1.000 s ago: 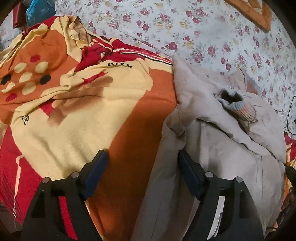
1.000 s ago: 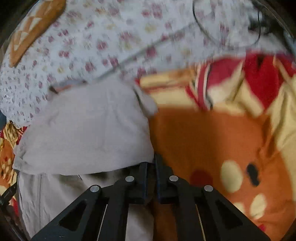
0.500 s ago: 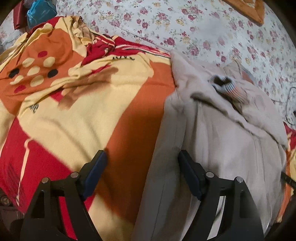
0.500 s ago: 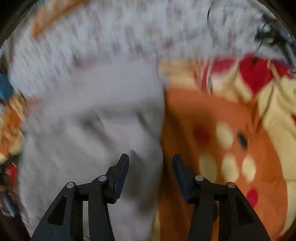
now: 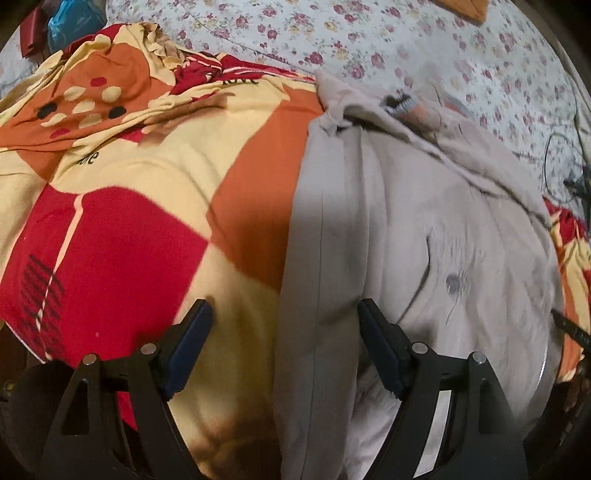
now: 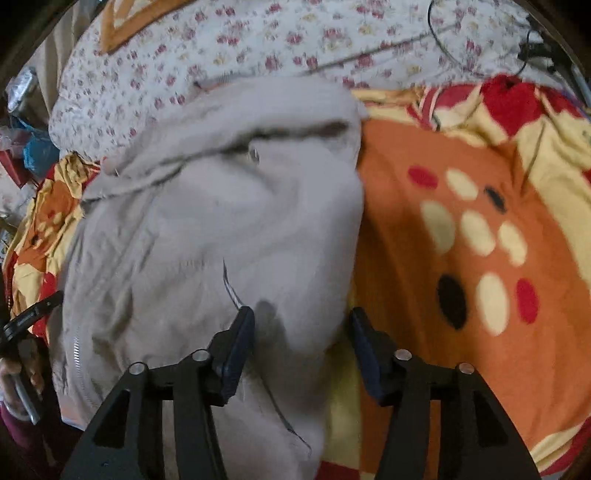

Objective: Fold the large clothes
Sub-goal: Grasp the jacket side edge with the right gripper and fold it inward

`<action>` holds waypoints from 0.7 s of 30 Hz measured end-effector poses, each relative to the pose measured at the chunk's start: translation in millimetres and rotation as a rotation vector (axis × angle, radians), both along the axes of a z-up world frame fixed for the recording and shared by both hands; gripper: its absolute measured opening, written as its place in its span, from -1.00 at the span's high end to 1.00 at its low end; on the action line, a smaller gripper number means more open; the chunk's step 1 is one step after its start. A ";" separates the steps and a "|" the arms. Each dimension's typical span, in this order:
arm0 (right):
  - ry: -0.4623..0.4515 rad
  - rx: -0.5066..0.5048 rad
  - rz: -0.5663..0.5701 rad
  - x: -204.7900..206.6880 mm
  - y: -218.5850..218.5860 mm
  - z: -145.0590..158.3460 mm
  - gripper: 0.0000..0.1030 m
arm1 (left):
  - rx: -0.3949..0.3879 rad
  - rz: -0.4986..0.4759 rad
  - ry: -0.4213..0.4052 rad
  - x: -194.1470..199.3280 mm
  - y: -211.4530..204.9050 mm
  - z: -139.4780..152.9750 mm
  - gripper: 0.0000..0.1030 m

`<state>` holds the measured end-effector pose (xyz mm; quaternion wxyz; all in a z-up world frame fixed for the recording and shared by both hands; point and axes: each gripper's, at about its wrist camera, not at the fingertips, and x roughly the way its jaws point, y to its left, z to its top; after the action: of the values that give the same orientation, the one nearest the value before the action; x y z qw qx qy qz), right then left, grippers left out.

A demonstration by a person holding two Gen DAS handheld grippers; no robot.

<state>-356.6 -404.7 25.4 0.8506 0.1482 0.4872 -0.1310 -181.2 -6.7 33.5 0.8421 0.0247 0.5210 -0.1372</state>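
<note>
A large beige jacket (image 5: 424, 229) lies partly folded on an orange, red and yellow blanket (image 5: 147, 192); a striped knit cuff (image 5: 400, 105) shows near its far end. My left gripper (image 5: 284, 332) is open and empty, straddling the jacket's left edge. In the right wrist view the jacket (image 6: 221, 229) lies with its sleeve folded over the top and a zipper (image 6: 75, 354) along the left side. My right gripper (image 6: 301, 332) is open and empty, above the jacket's right edge.
A floral bedsheet (image 5: 406, 40) lies behind the blanket. Black cables (image 6: 480, 44) lie at the far right on the sheet. A blue bag (image 5: 72, 20) sits at the far left. A person's hand with a dark object (image 6: 22, 332) is at the jacket's left.
My right gripper opened and let go of the jacket fabric it was shut on, then pulled back. My left gripper drew back toward the near edge, staying open.
</note>
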 end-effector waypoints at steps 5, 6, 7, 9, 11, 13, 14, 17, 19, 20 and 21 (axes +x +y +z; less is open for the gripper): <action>-0.021 -0.109 -0.014 -11.6 -2.1 13.9 1.00 | 0.011 0.000 -0.020 -8.5 4.8 -2.3 -0.60; -0.010 -0.104 -0.021 -12.4 -4.9 11.2 1.00 | 0.011 0.003 -0.024 -9.3 4.8 -2.9 -0.61; 0.002 -0.082 -0.034 -12.5 -9.2 5.8 1.00 | 0.012 0.007 -0.029 -10.0 4.3 -3.6 -0.62; 0.010 -0.084 -0.030 -12.2 -8.0 2.8 1.00 | 0.020 0.008 -0.033 -11.1 3.4 -3.7 -0.62; 0.002 -0.081 -0.021 -13.9 -3.9 9.2 0.99 | 0.021 0.008 -0.030 -12.0 3.2 -3.4 -0.62; -0.022 -0.028 -0.038 -20.5 -6.0 16.9 0.83 | 0.018 0.008 -0.028 -11.7 3.8 -3.6 -0.62; -0.028 -0.004 -0.044 -23.1 -7.6 18.1 0.75 | 0.018 0.008 -0.027 -11.4 3.8 -3.5 -0.62; -0.031 0.057 -0.017 -34.5 -2.2 19.5 0.22 | 0.018 0.013 -0.029 -12.8 3.6 -3.7 -0.62; 0.000 0.042 0.009 -39.2 7.0 15.9 0.17 | 0.021 0.014 -0.027 -14.4 3.3 -3.4 -0.62; 0.014 0.040 0.022 -41.8 11.1 13.5 0.16 | 0.022 0.013 -0.023 -15.4 3.4 -3.0 -0.62; 0.021 0.045 0.028 -44.0 14.0 12.1 0.11 | 0.020 0.012 -0.020 -16.5 3.9 -2.5 -0.62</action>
<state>-400.6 -390.7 37.5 0.8436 0.1592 0.5010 -0.1094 -197.7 -2.9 31.0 0.8478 0.0313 0.5140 -0.1265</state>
